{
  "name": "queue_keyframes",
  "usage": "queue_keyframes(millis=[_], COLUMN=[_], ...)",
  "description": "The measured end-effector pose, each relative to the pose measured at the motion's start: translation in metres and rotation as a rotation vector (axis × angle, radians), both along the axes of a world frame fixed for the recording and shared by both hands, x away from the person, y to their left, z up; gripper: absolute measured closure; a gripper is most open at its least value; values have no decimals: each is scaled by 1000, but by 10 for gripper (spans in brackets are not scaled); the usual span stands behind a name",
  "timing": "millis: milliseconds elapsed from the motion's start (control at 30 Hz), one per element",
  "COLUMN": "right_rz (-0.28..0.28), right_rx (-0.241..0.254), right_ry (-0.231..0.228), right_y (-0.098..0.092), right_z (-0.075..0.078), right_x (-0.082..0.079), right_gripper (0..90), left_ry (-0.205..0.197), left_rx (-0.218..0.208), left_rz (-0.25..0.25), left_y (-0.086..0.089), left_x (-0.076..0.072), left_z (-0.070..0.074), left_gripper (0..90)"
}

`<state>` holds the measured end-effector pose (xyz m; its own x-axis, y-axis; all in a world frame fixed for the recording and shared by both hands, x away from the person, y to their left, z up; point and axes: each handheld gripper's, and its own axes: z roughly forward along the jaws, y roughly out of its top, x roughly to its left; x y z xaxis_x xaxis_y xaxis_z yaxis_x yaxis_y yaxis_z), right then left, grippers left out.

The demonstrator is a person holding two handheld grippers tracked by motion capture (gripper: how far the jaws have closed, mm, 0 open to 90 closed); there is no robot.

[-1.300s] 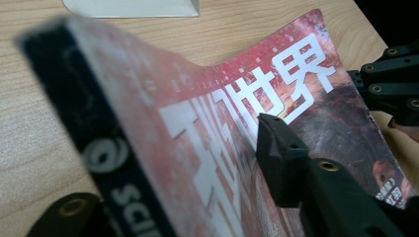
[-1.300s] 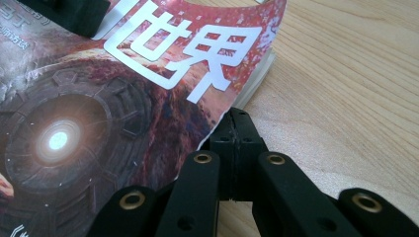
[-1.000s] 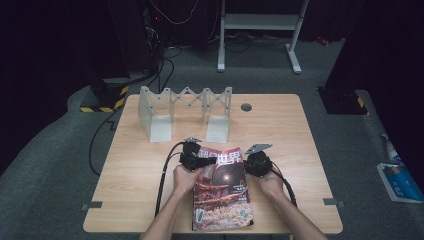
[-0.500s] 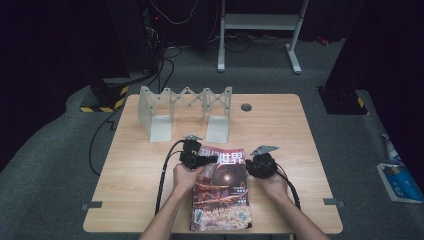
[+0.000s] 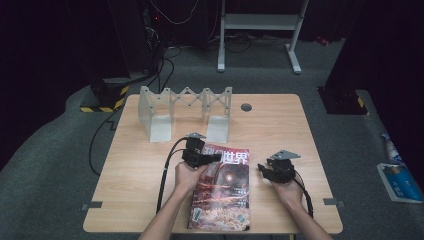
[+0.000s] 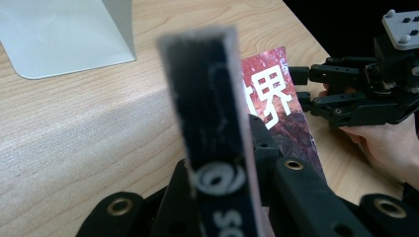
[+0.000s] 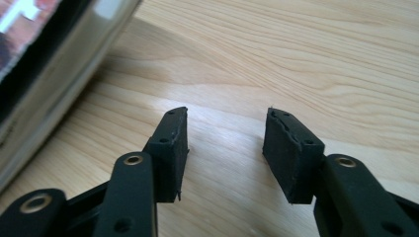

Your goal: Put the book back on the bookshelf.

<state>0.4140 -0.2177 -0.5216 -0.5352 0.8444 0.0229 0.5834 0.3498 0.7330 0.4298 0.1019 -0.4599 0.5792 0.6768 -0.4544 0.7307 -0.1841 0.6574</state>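
- A magazine (image 5: 222,187) lies face-up near the front edge of the table (image 5: 140,165), slightly right of centre, its far end tipped up a little from the wood.
- The left gripper (image 5: 207,158) is clamped on the magazine's far left corner; in the left gripper view the cover edge (image 6: 276,118) runs straight in between the closed jaws, which suggests this hand is meant to carry the magazine alone.
- The right gripper (image 5: 264,170) sits to the right of the magazine, apart from it, its jaws having just been opening and now spread with nothing but bare wood between the pads (image 7: 173,148).
- In the right gripper view the magazine's edge (image 7: 59,74) stands off to the left, clear of that tool. Its help with the corner appears to be over.
- A white folding rack (image 5: 185,112) stands at the far side of the table, just beyond the left gripper, its slots facing the person. It looks like the likely home for the magazine, held by a corner so it can be swung upright.
- A small grey disc (image 5: 246,107) lies further right, well away from the work.
- The one-corner hold looks precarious: a glossy cover could sag or slip as it rises.
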Motion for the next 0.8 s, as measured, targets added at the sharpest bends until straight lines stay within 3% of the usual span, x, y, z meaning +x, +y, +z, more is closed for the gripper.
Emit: queue_keyframes(millis=[267,400,600,800], right_rz=[-7,-17,-18,-23], right_rx=[-21,10,10,19], right_ry=[-90,-95,-108,-113], right_y=[-5,-7,-8,-7], right_z=[-7,-10,-11,-12], right_x=[-7,-8,-9,-11], right_gripper=[451,436,434,429], left_ry=[12,2,-37,-46], left_rx=[-27,-23,-25,-37], left_rz=[0,-7,-23,-26], left_y=[4,5,2,3], left_x=[-2,-4,-9,-13], left_z=[6,12,27,32], left_gripper=[831,833,836,837])
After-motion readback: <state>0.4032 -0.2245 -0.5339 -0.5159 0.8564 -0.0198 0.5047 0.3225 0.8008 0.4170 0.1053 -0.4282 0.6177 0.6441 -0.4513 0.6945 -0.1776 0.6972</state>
